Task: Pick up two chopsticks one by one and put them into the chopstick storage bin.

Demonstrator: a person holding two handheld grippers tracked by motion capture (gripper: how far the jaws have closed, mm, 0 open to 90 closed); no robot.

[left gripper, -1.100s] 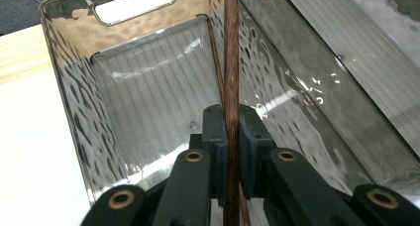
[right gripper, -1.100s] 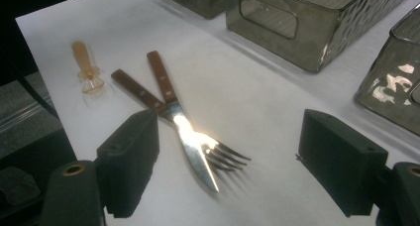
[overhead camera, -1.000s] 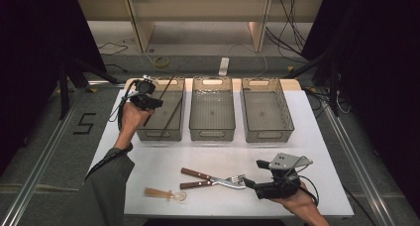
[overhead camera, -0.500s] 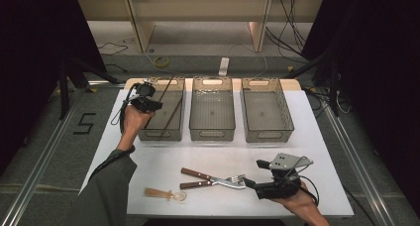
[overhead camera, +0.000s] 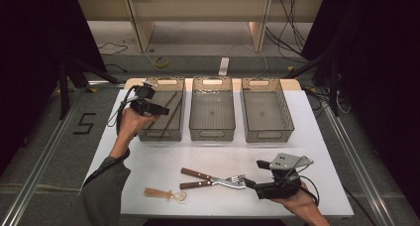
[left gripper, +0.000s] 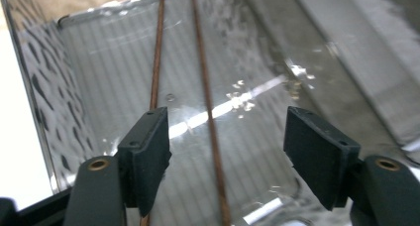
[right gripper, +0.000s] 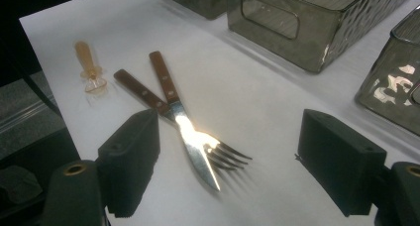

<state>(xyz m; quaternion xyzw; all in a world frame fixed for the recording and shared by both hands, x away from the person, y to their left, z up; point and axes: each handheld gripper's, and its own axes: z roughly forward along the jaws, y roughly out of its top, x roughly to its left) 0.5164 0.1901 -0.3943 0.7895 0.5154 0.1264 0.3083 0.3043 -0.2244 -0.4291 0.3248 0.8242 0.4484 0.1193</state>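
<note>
My left gripper [overhead camera: 159, 107] hovers over the left clear bin [overhead camera: 161, 135]. Its jaws have just been opening and now stand open with nothing between them. In the left gripper view [left gripper: 228, 122] two brown chopsticks [left gripper: 207, 92] lie on the bin floor [left gripper: 114, 72] below the pads. Near the table's front right, my right gripper [overhead camera: 252, 183] is held low and open. In the right gripper view [right gripper: 230, 122] a wood-handled fork [right gripper: 225, 154] and knife [right gripper: 166, 84] lie crossed on the white table just ahead of the jaws. The same pair [overhead camera: 213, 180] lies left of that gripper in the high view.
A small amber plastic spoon [overhead camera: 166, 194] lies left of the cutlery near the front edge. The middle bin [overhead camera: 213, 134] and right bin [overhead camera: 270, 135] stand side by side at the back. Dark floor and cables surround the table.
The left hand has shifted only slightly over the left bin. The right hand and the cutlery have stayed put.
</note>
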